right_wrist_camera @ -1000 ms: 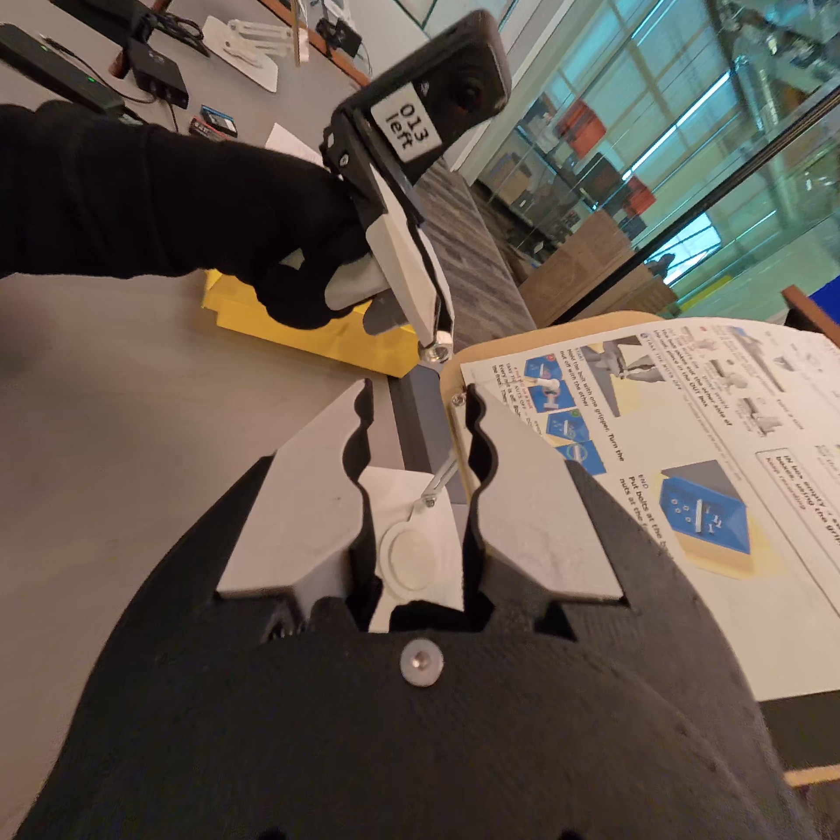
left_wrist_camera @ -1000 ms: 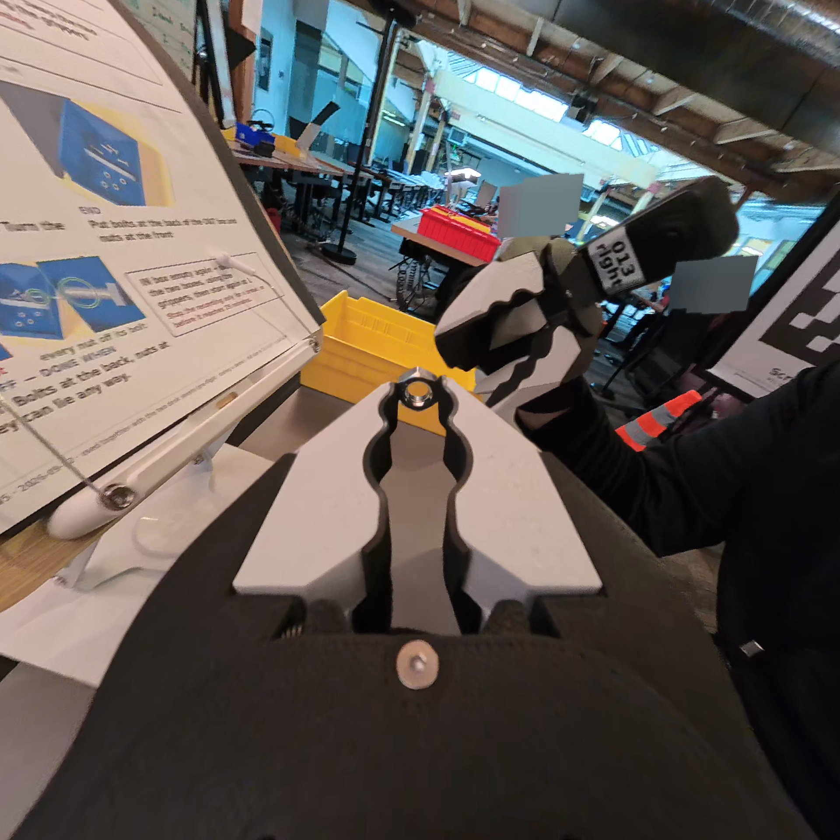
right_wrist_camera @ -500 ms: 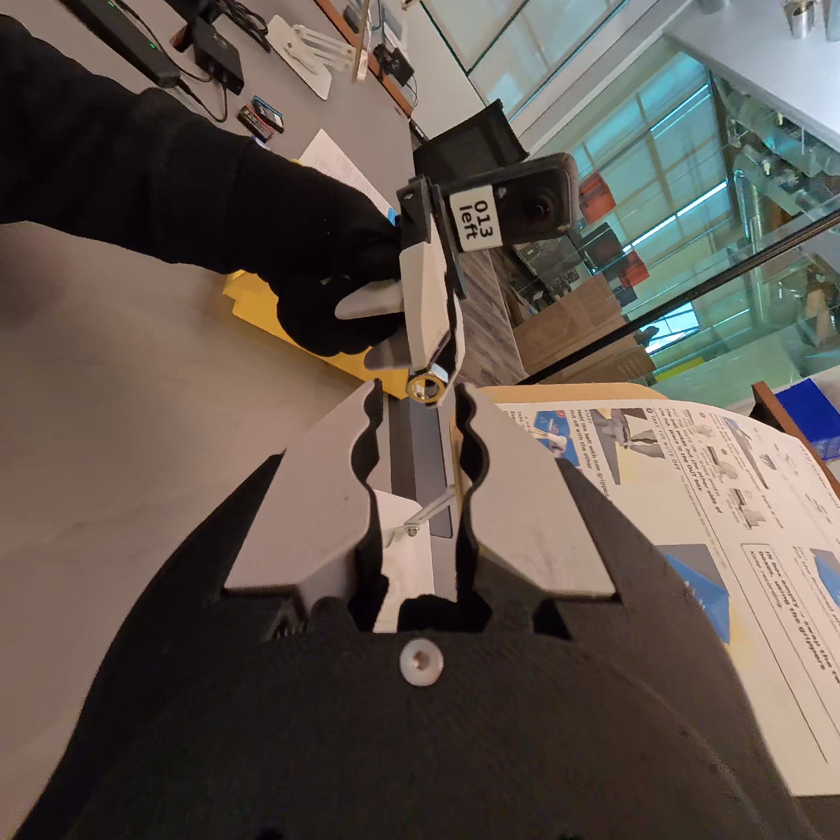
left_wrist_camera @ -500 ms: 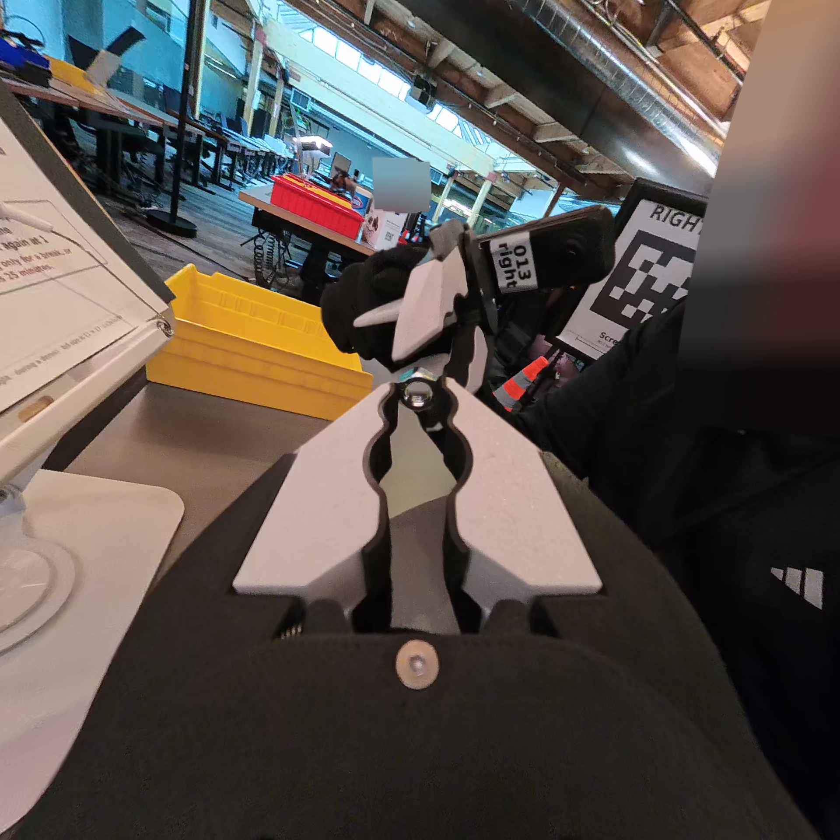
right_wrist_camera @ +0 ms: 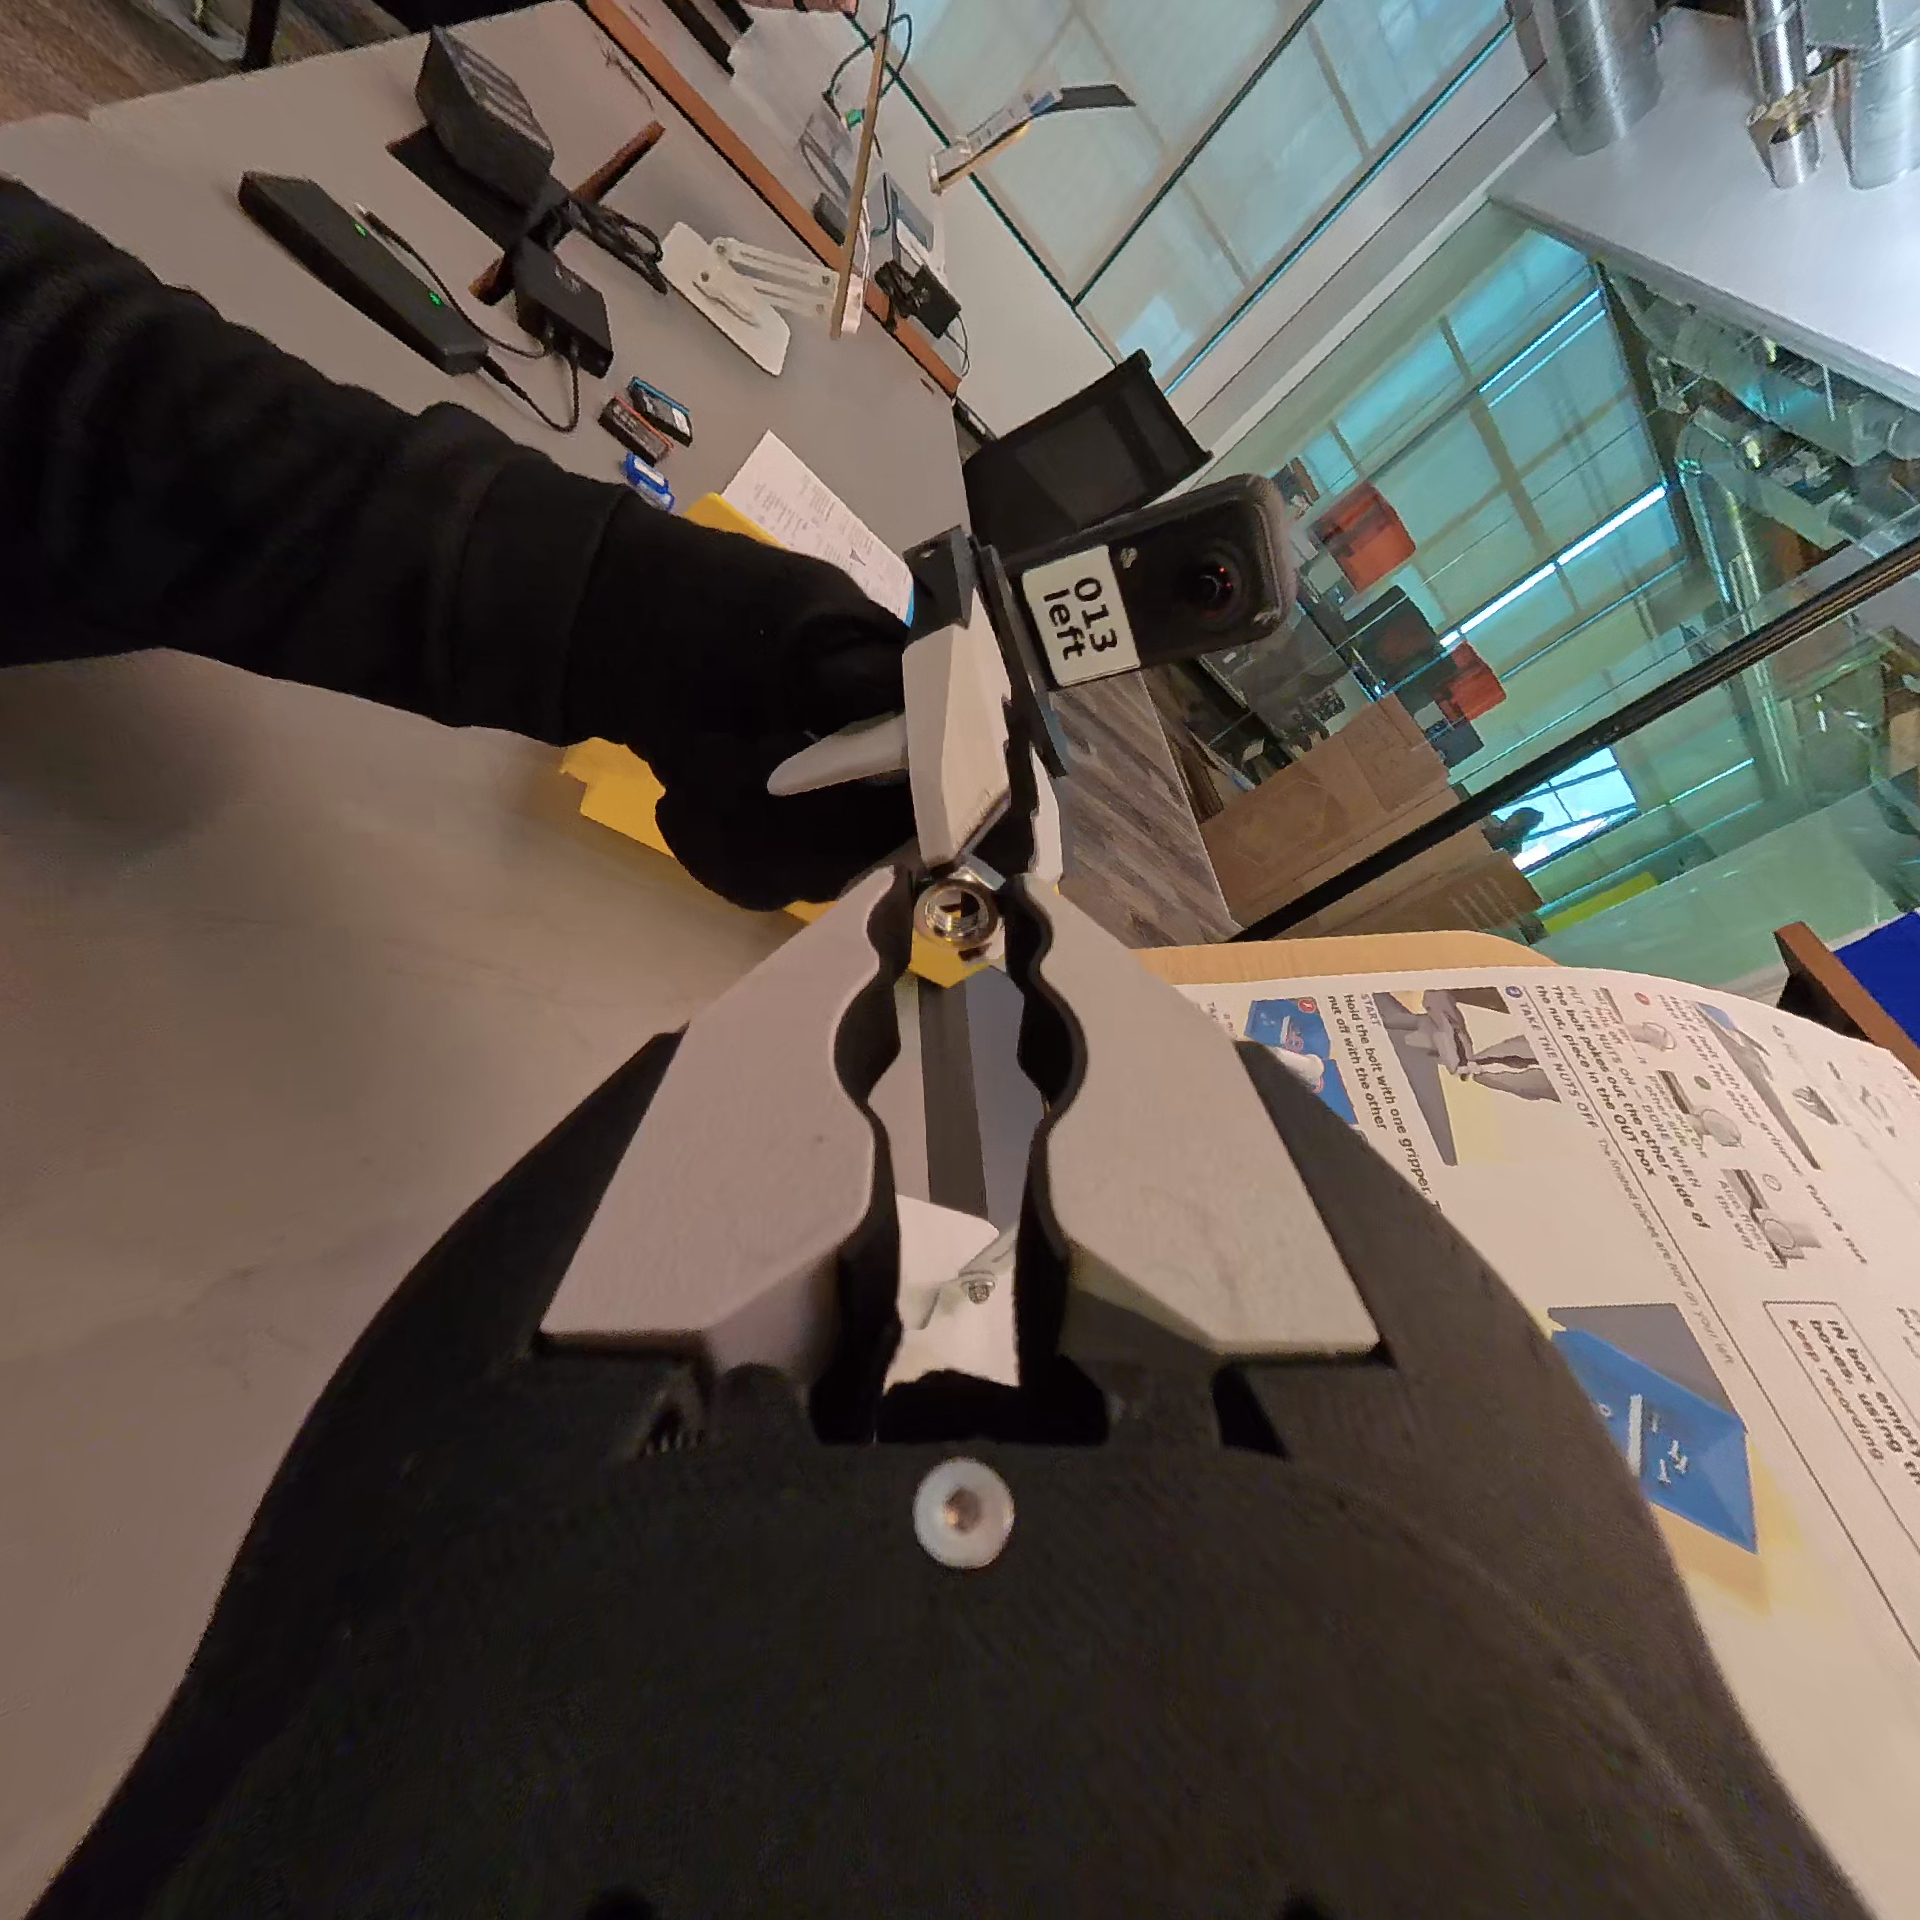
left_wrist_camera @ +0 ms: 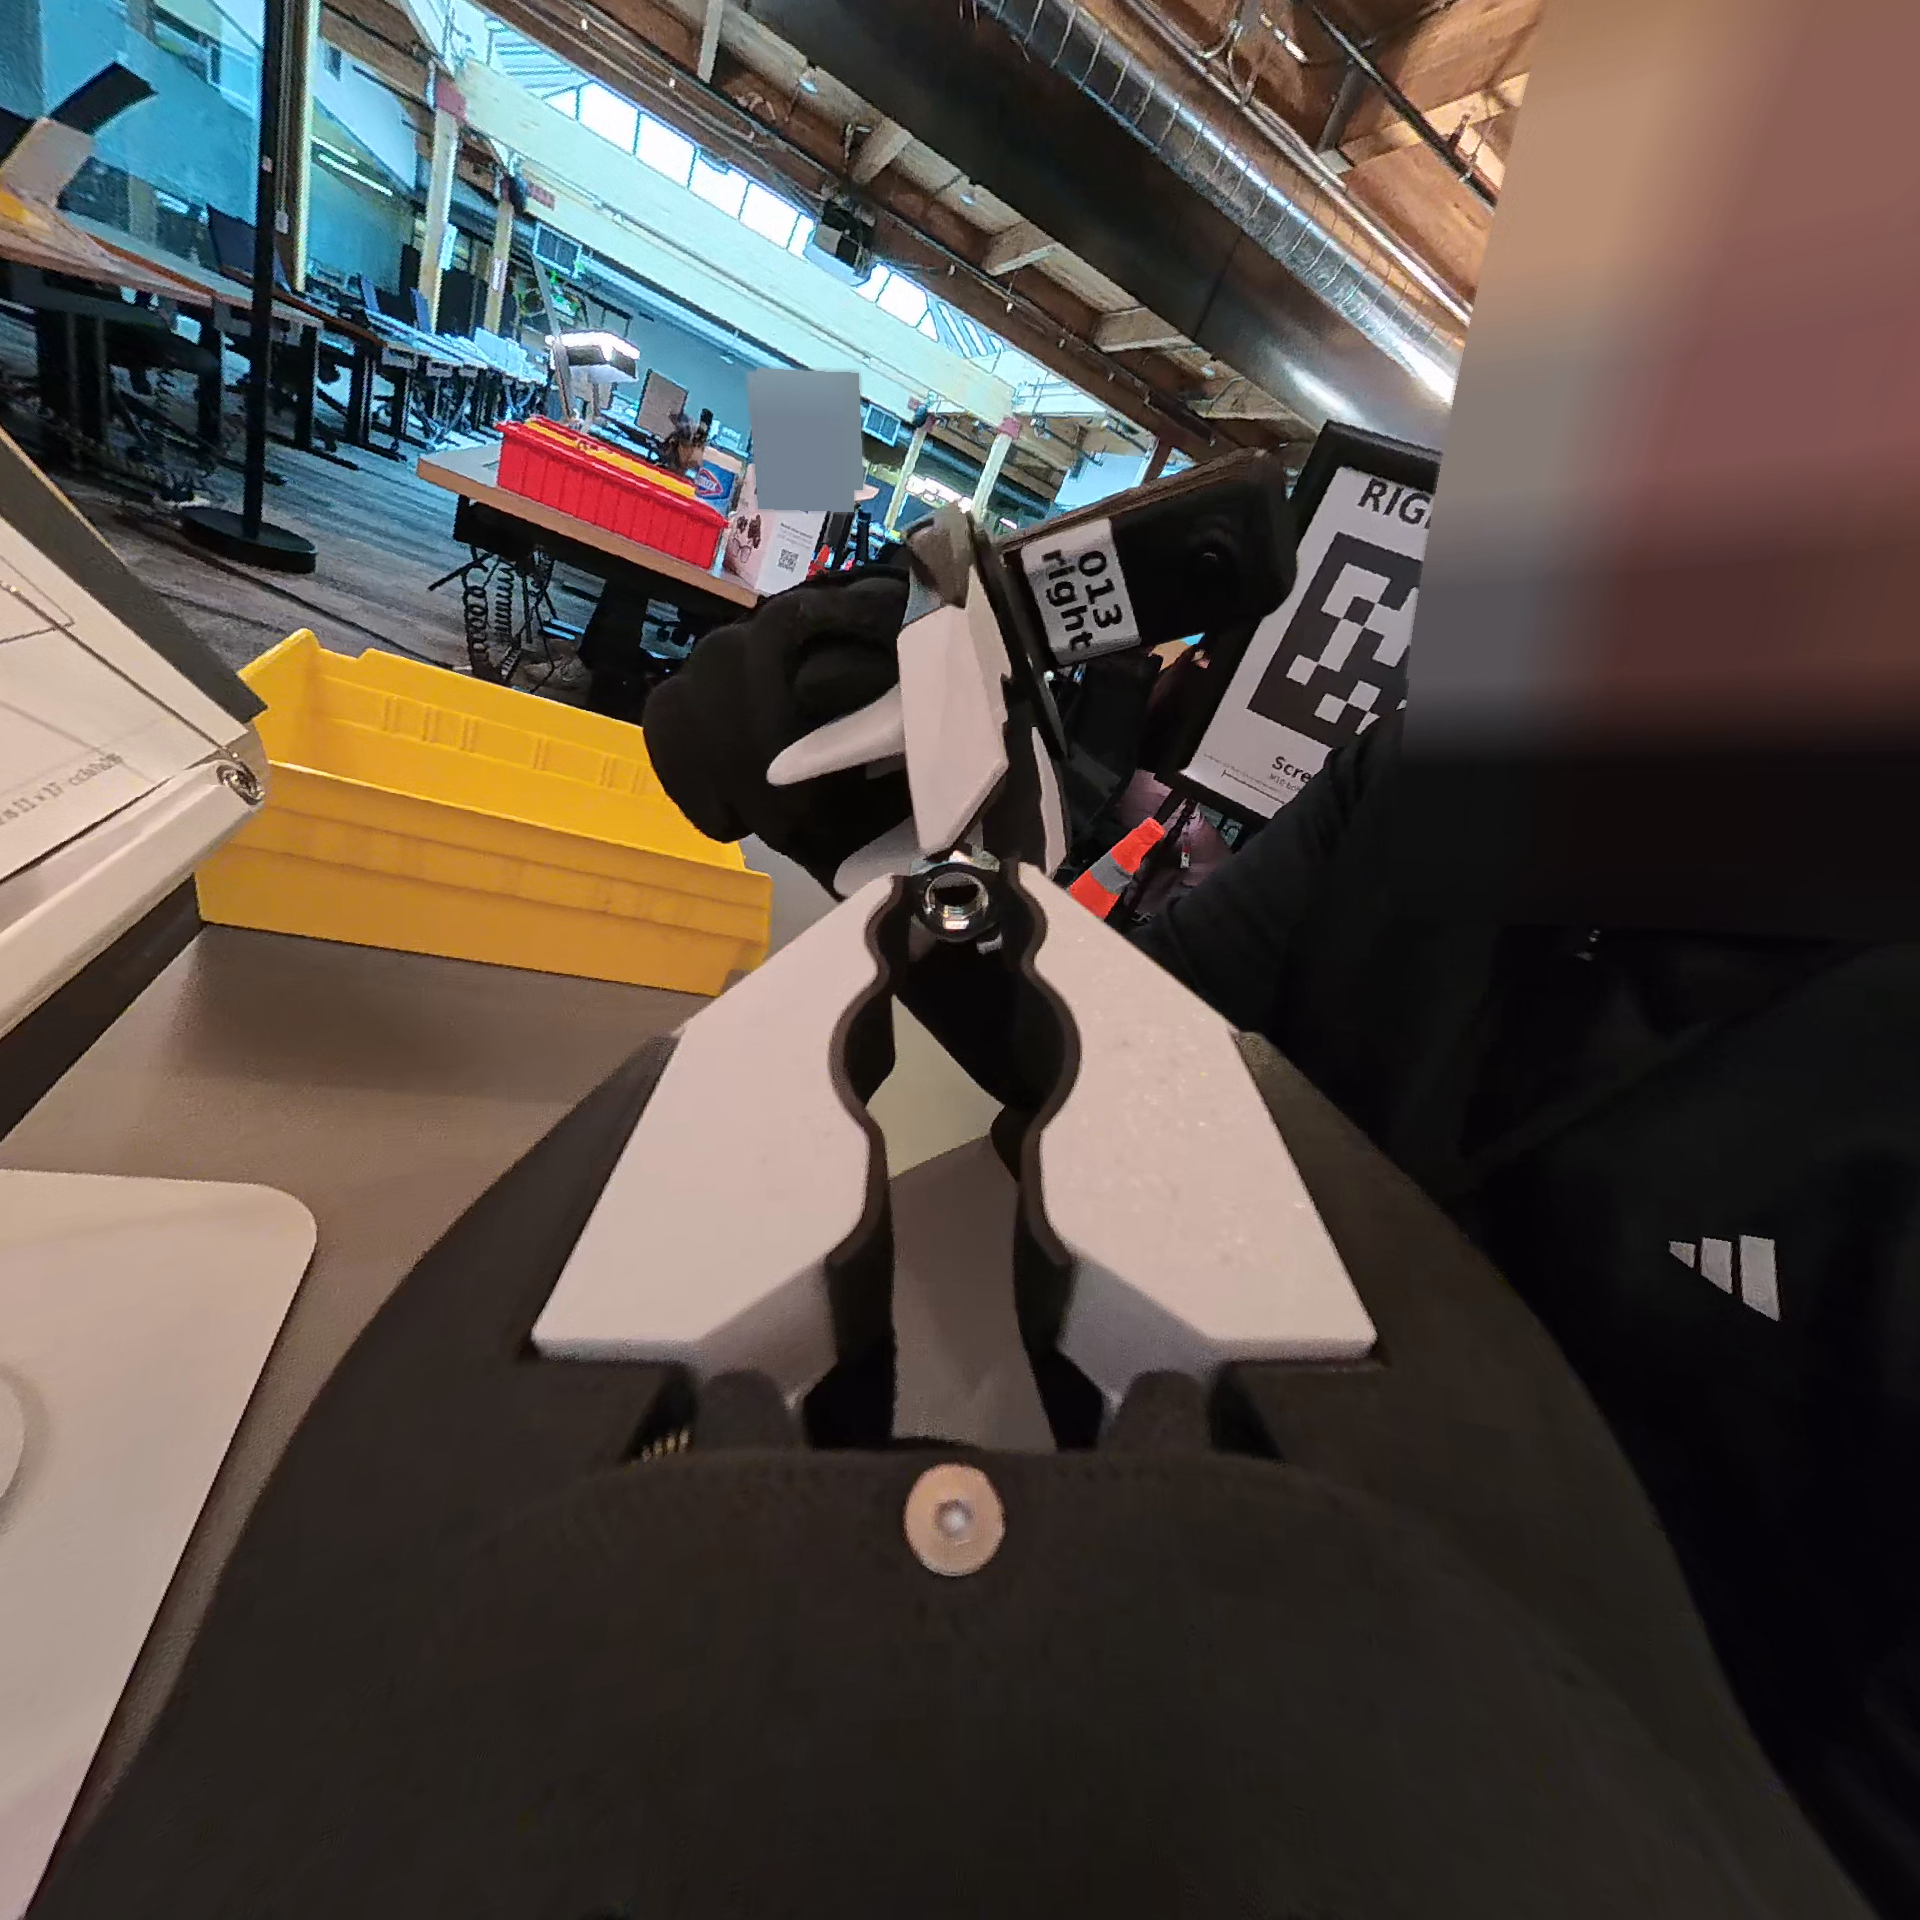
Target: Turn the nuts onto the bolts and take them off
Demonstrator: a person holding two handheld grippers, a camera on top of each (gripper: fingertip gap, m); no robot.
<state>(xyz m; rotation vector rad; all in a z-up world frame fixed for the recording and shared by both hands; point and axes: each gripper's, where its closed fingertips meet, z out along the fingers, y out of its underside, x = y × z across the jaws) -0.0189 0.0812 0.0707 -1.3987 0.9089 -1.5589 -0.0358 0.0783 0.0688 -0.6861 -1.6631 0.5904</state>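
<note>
A silver hex nut sits between the tips of my left gripper, which is shut on it, with the nut's hole facing the camera. My right gripper, held by a black-gloved hand, comes down from above and meets the same nut. In the right wrist view the nut sits between the tips of my right gripper, whose jaws are drawn in to the nut's width. The left gripper reaches it from above. No bolt shows in either view.
A yellow bin stands on the grey table behind the grippers. An instruction sheet on a stand is at the right of the right wrist view, and its white base shows at the lower left of the left wrist view. Small electronics and cables lie farther off. Less than 4 cm separates the two grippers' tips.
The two grippers came together, tip to tip. My right gripper's jaws narrowed from open to closed around the nut held by my left gripper. The left wrist view swung away from the instruction sheet.
</note>
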